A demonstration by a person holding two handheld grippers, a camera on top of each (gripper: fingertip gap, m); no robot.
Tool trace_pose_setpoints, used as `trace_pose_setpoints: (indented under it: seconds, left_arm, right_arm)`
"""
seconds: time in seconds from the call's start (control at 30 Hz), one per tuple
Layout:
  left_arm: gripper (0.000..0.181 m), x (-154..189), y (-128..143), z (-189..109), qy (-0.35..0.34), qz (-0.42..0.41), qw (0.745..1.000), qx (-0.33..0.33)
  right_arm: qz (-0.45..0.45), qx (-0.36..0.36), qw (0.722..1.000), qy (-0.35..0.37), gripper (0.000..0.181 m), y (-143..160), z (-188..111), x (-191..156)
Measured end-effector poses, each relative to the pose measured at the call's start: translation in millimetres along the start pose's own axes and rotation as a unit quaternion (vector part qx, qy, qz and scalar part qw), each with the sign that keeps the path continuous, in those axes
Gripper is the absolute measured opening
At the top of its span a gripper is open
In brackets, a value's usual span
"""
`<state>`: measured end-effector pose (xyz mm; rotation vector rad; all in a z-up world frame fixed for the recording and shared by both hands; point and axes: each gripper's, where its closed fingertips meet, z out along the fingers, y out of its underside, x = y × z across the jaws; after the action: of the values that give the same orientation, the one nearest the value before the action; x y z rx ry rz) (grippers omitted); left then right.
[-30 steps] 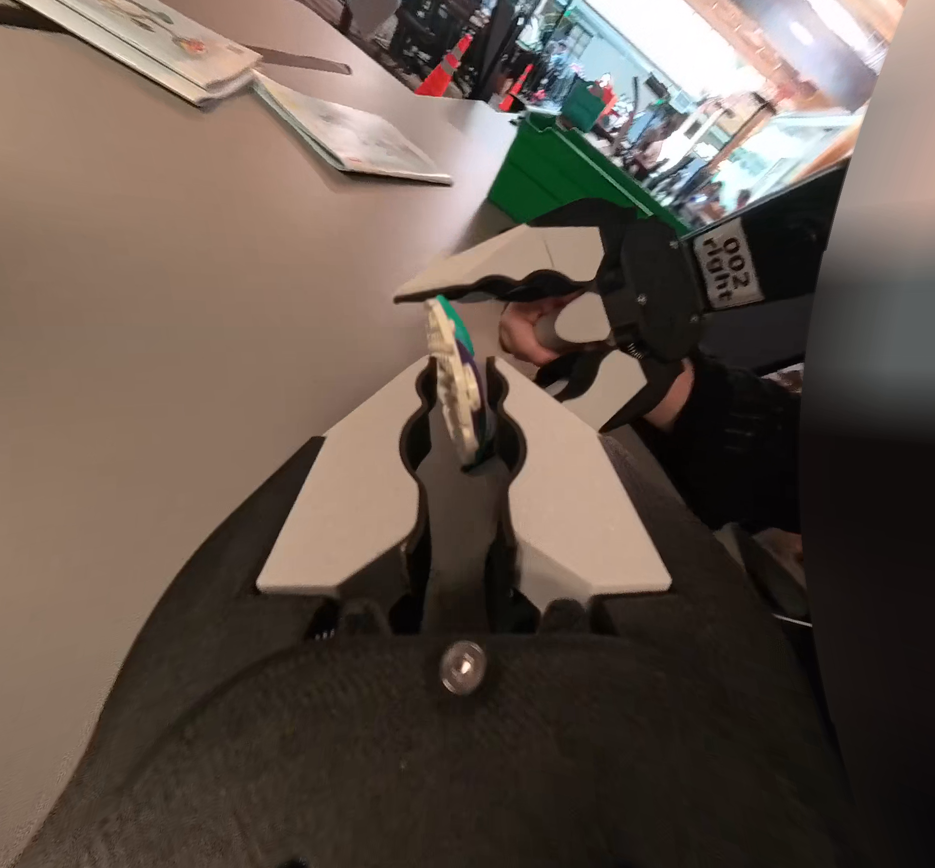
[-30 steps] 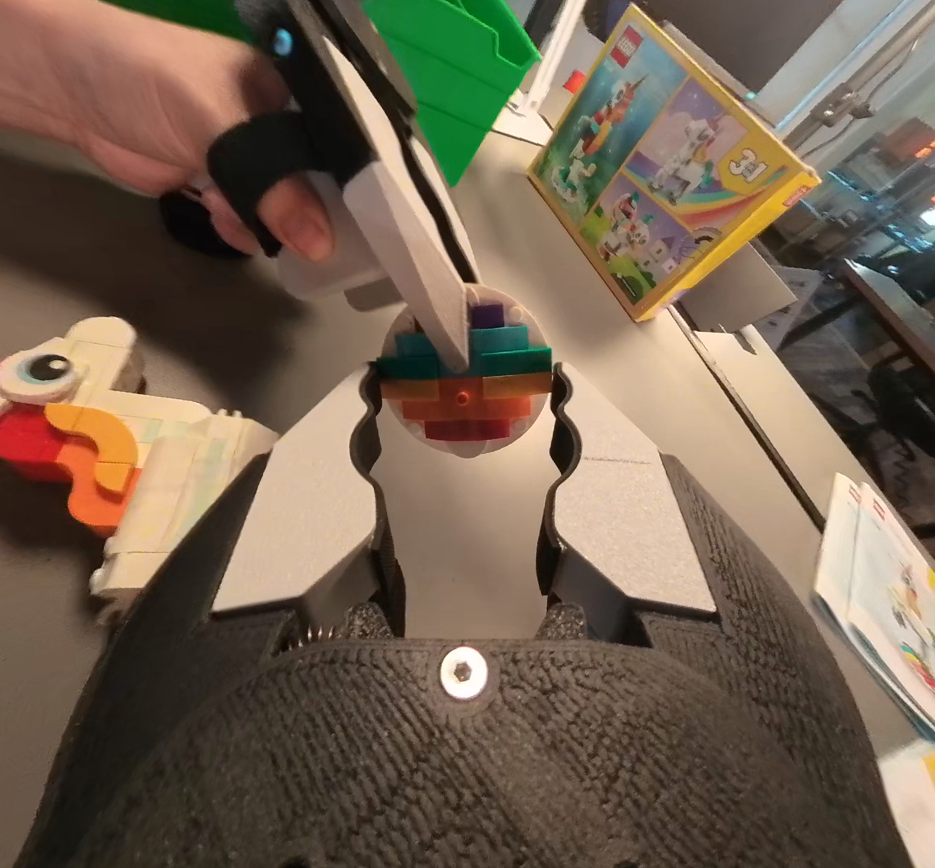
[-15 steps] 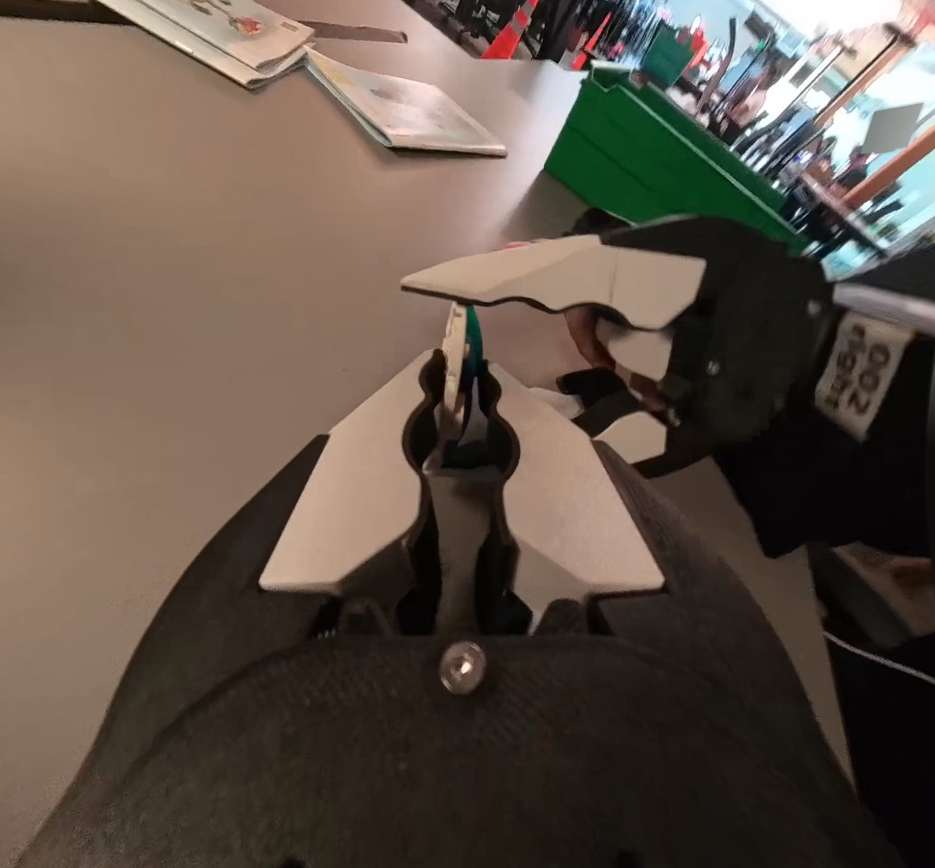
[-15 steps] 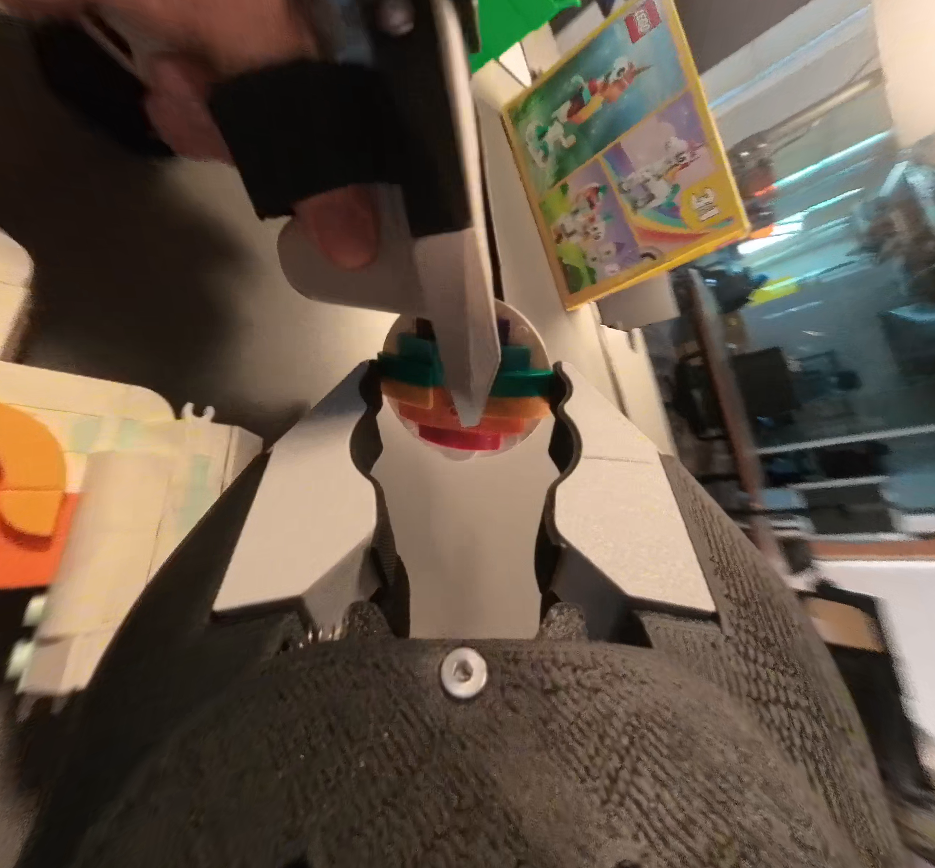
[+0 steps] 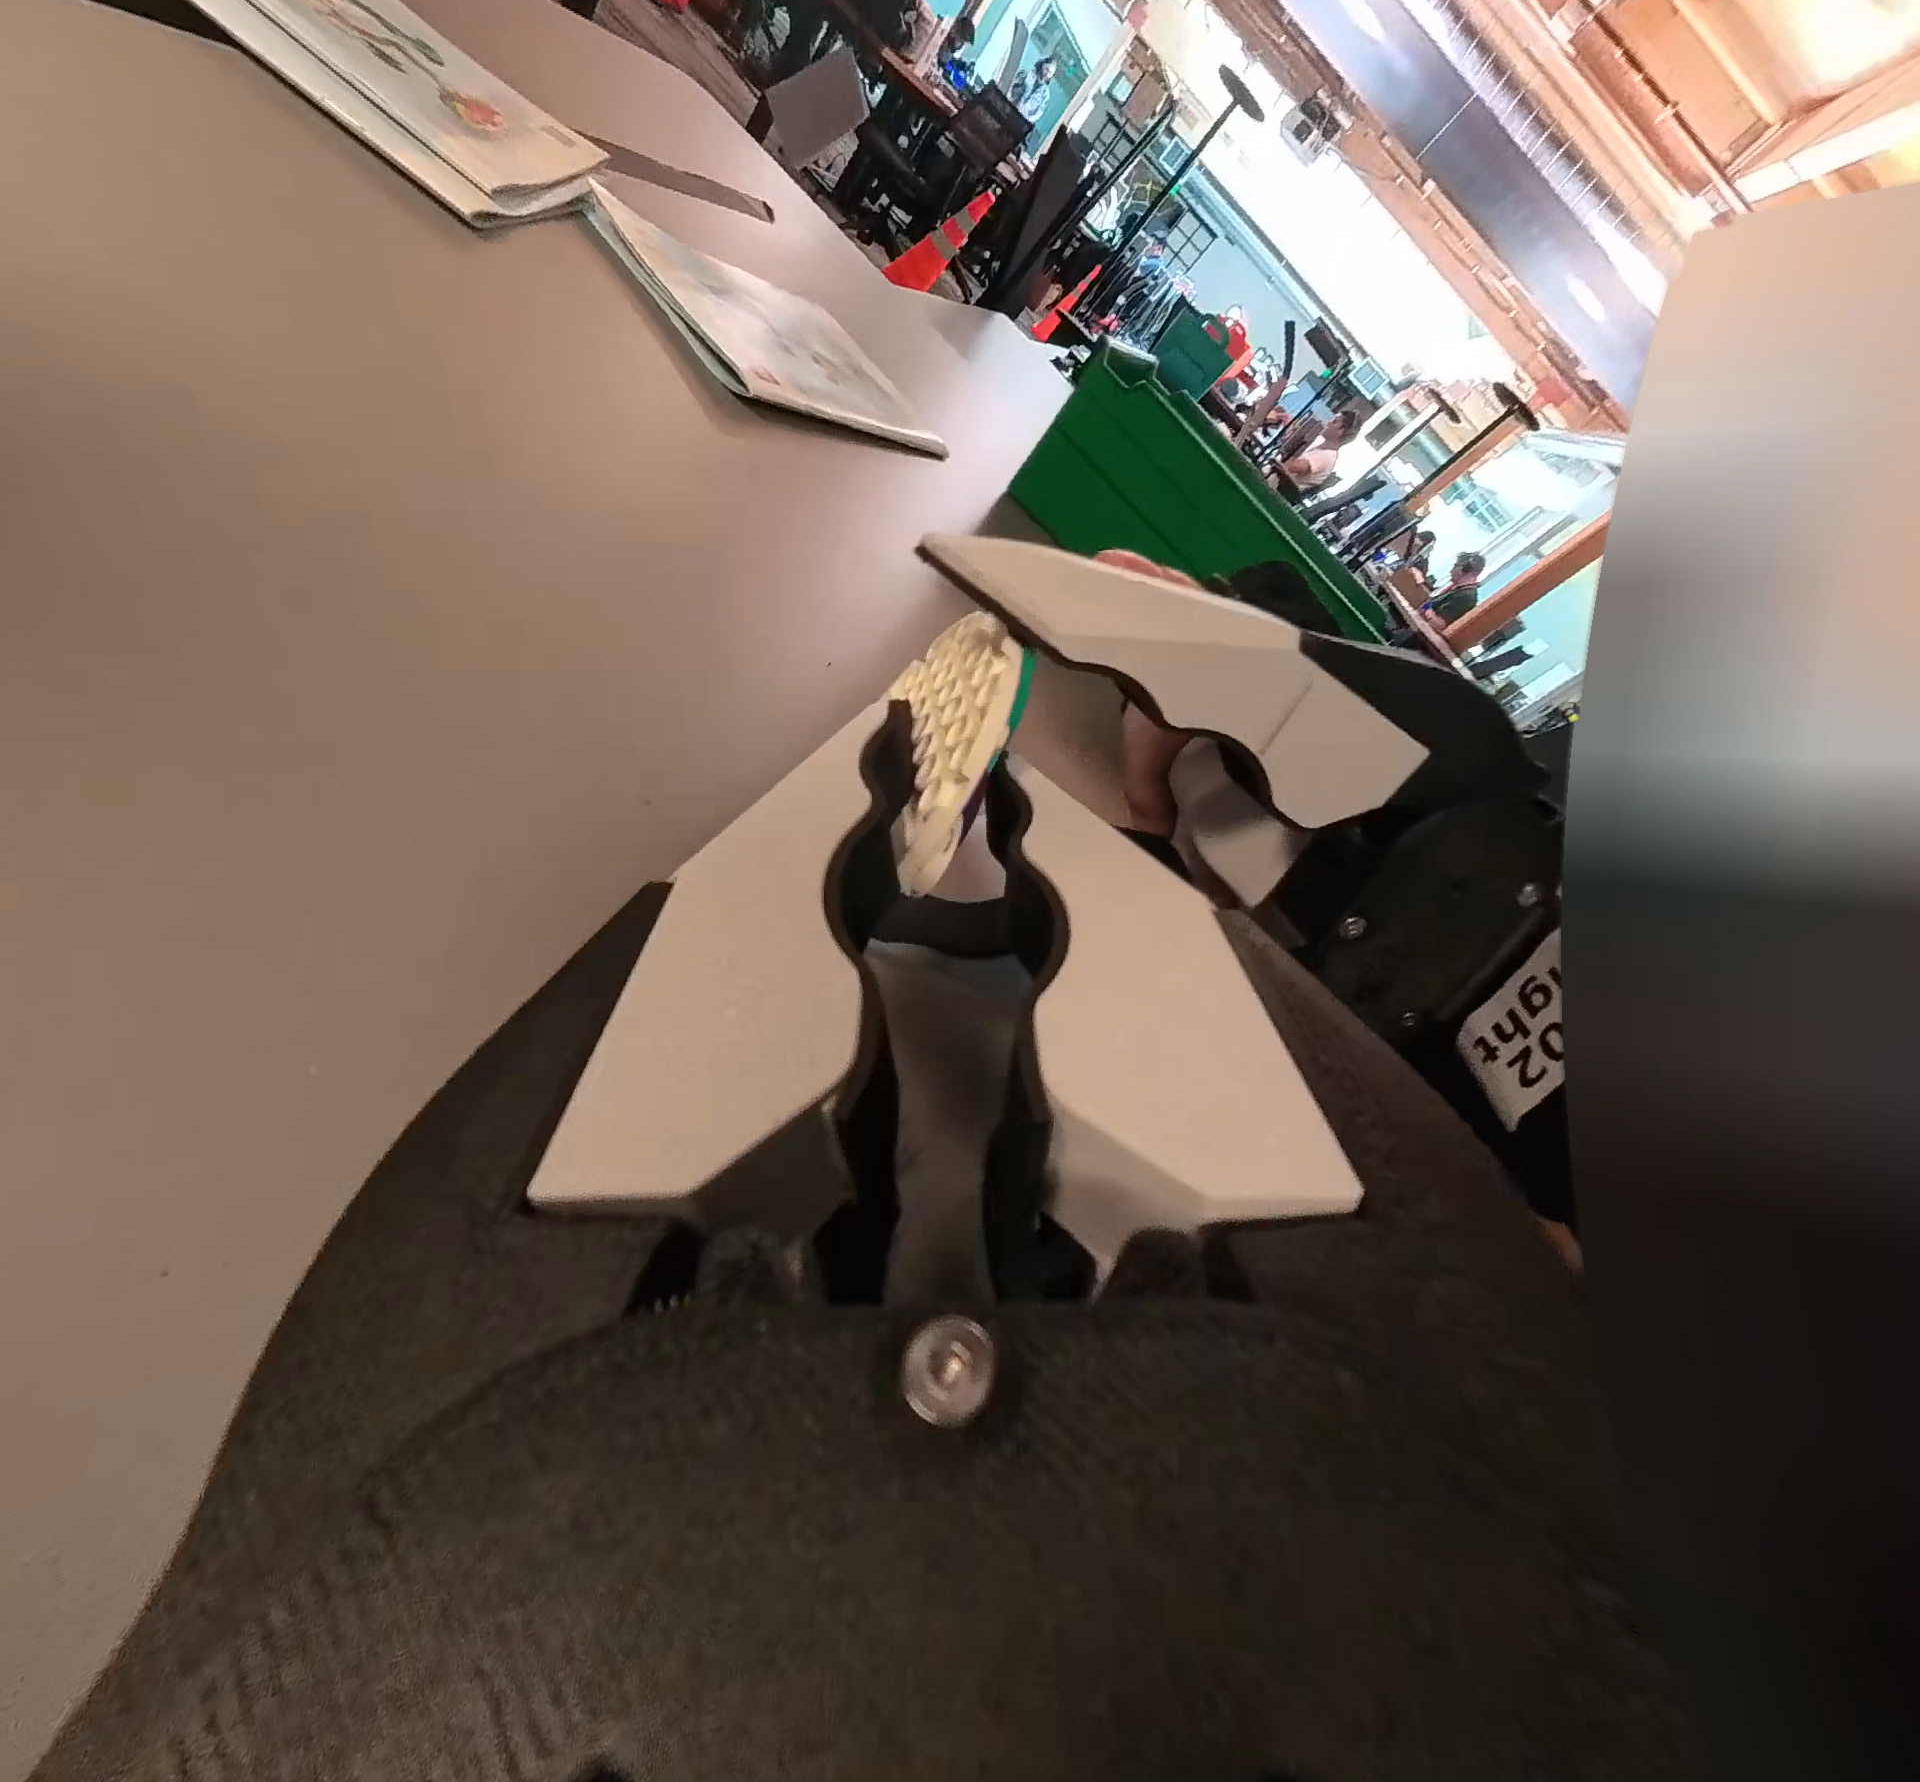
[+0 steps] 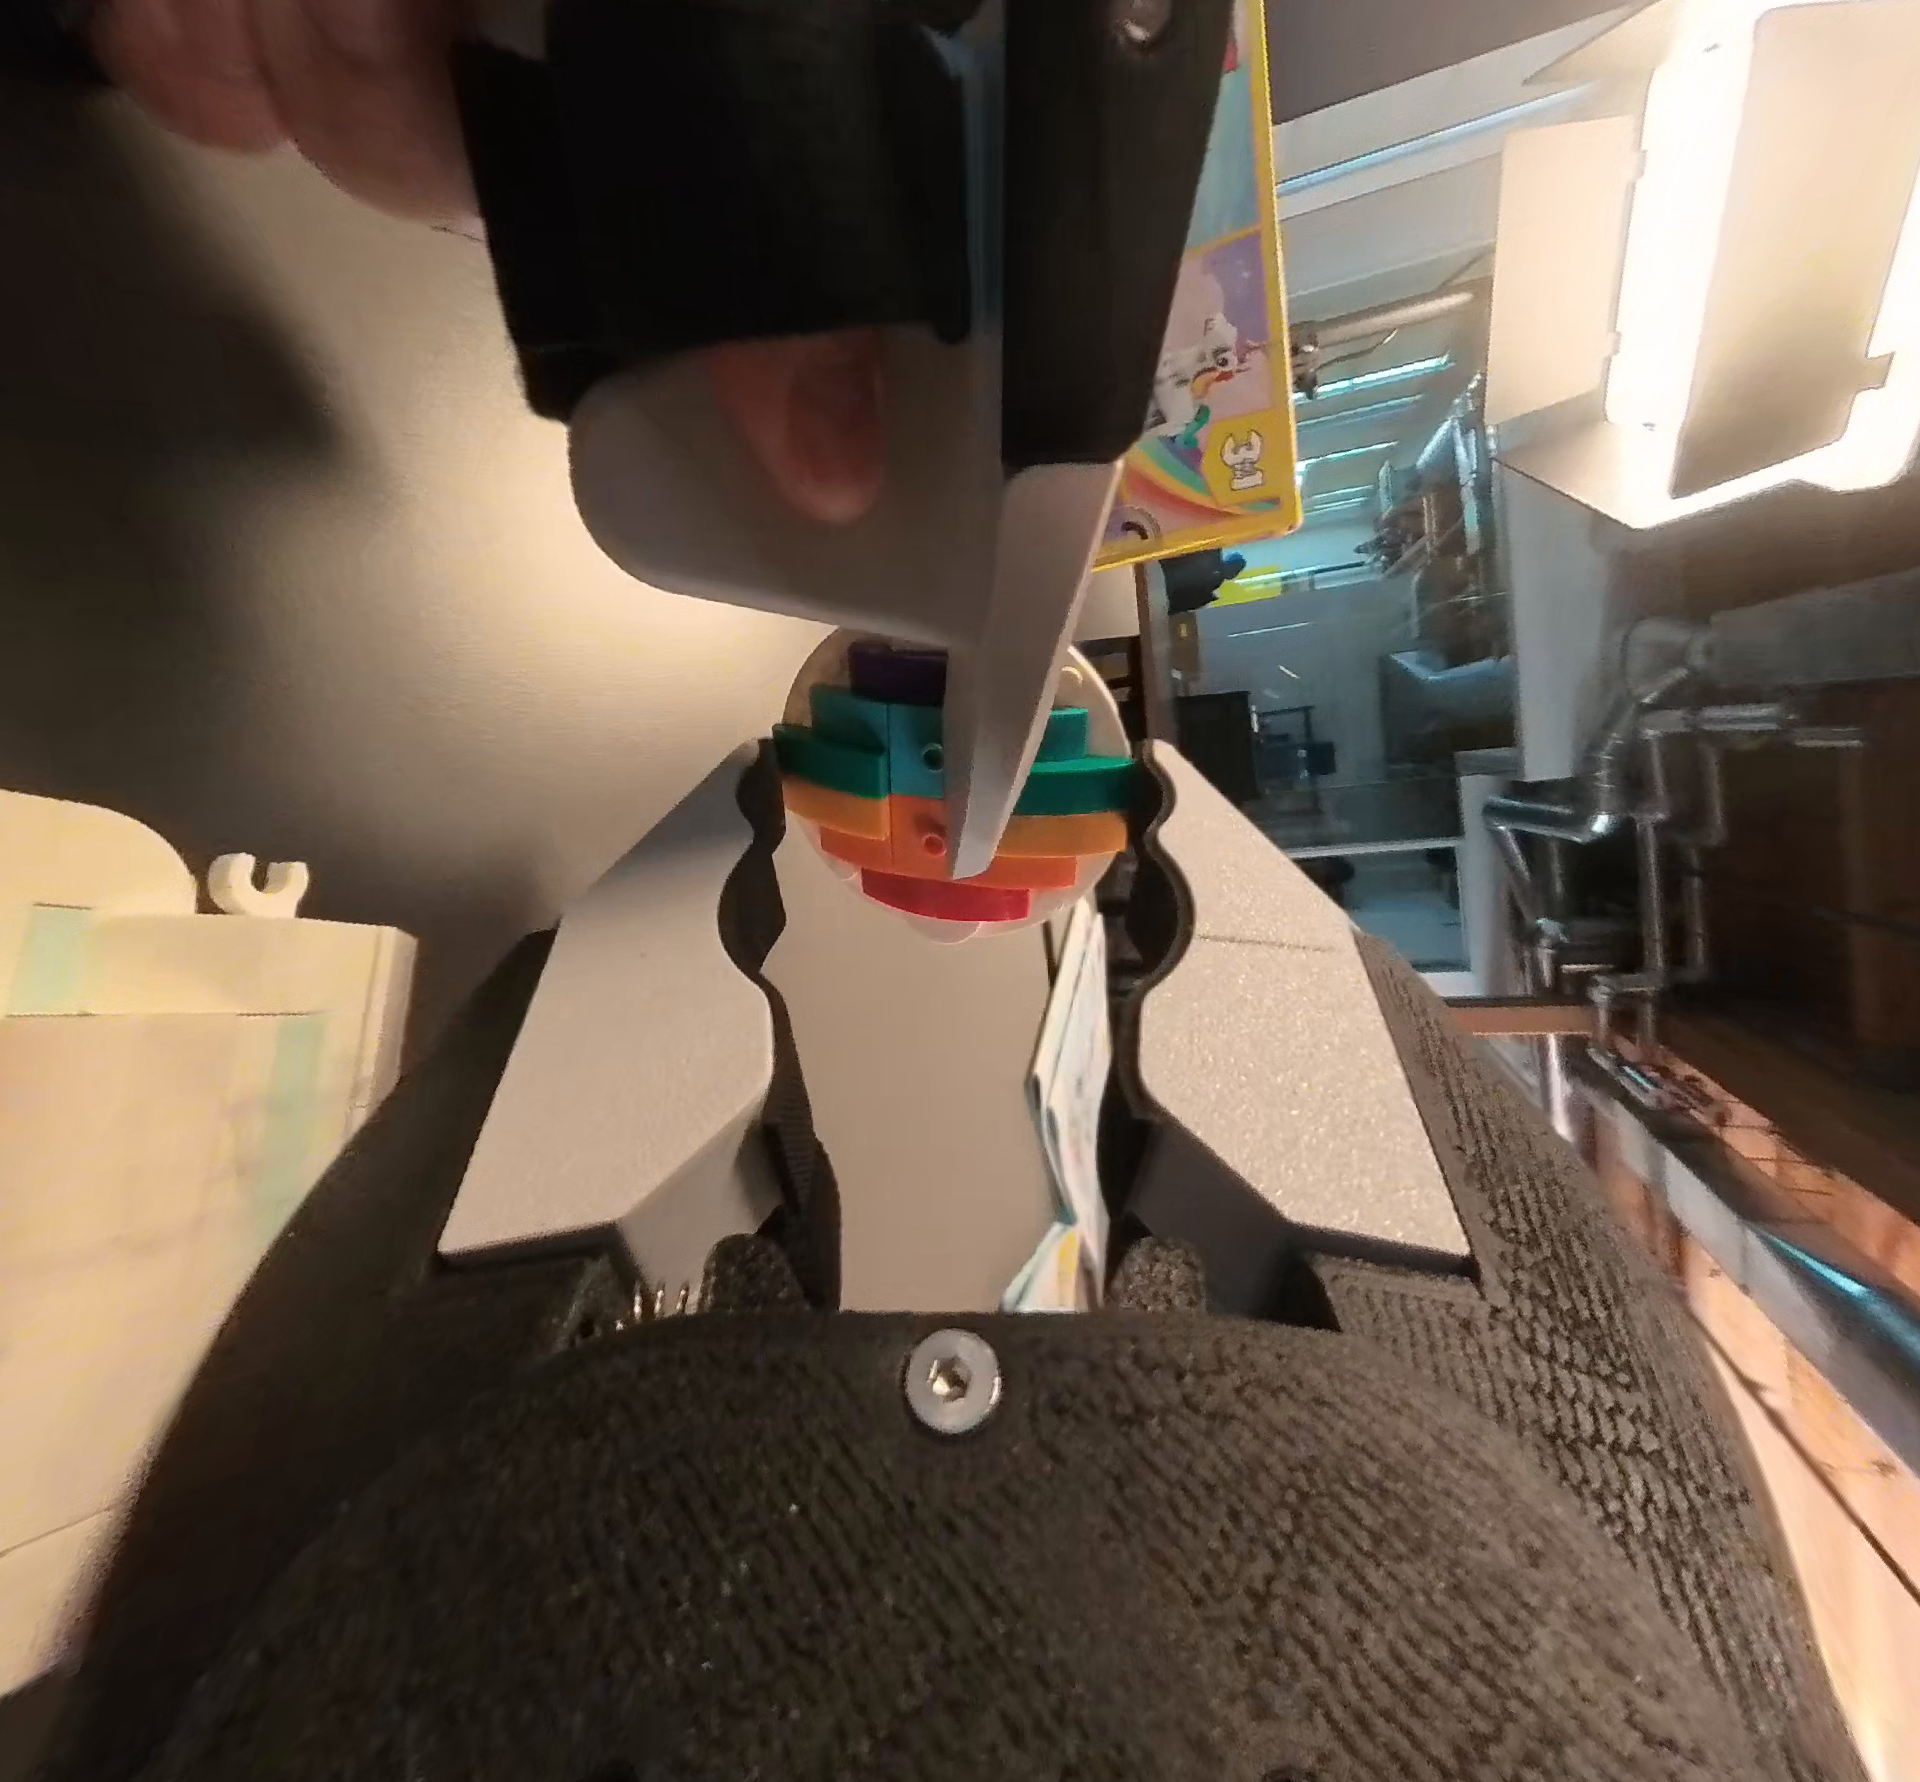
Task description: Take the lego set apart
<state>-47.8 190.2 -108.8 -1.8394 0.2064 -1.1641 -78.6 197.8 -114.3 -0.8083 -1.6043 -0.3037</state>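
A round white lego disc with stacked rainbow bricks (image 6: 852,766) is held off the table between both grippers. My right gripper (image 6: 956,766) is shut on it, its fingers pressing the ends of the green layer. My left gripper (image 5: 951,766) is shut on the same disc across its thickness; the disc's white studded underside (image 5: 961,693) shows there. A finger of my left gripper (image 6: 1003,672) crosses the front of the rainbow from above. A finger of my right gripper (image 5: 1143,631) lies over the disc's upper edge.
A white lego body (image 6: 187,1057) with a small white clip (image 6: 255,885) lies at the left. The yellow lego box (image 6: 1236,382) stands behind. A green bin (image 5: 1143,485) and two booklets (image 5: 769,340) (image 5: 343,39) lie on the grey table (image 5: 312,693). The grippers are tip to tip, or close to it.
Both grippers have kept hold of the disc while twisting against each other. The disc has tilted, so its underside faces the left wrist view more. The right wrist view has swung to the right.
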Motion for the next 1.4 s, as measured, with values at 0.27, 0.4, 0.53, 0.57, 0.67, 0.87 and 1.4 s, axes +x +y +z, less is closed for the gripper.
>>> trace_pose_setpoints:
  seconds: [0.27,0.4,0.53,0.57,0.67,0.87,1.4]
  left_arm:
    - [0.015,-5,9,1,-0.040,0.079,0.995,-0.045]
    - [0.017,-7,16,-1,-0.050,0.118,0.988,-0.081]
    - [0.030,-1,20,-3,-0.030,0.126,0.987,-0.096]
    - [0.031,0,20,-3,-0.030,0.130,0.986,-0.097]
    - [0.033,1,22,-5,-0.037,0.133,0.985,-0.106]
    - [0.038,-7,16,-11,-0.094,0.172,0.975,-0.102]
    - [0.012,-13,29,1,-0.069,0.113,0.983,-0.123]
  right_arm:
    - [0.092,0.032,0.994,-0.053,0.067,-2,-1,-13]
    - [0.140,0.052,0.984,-0.094,0.066,-5,-1,-21]
    - [0.155,0.064,0.980,-0.106,0.066,-8,-2,-23]
    - [0.153,0.066,0.980,-0.106,0.066,-8,-3,-23]
    - [0.140,0.069,0.982,-0.102,0.066,-9,-4,-23]
    - [0.132,0.055,0.987,-0.073,0.067,2,-2,-13]
    - [0.220,0.095,0.957,-0.164,0.066,-10,-6,-30]
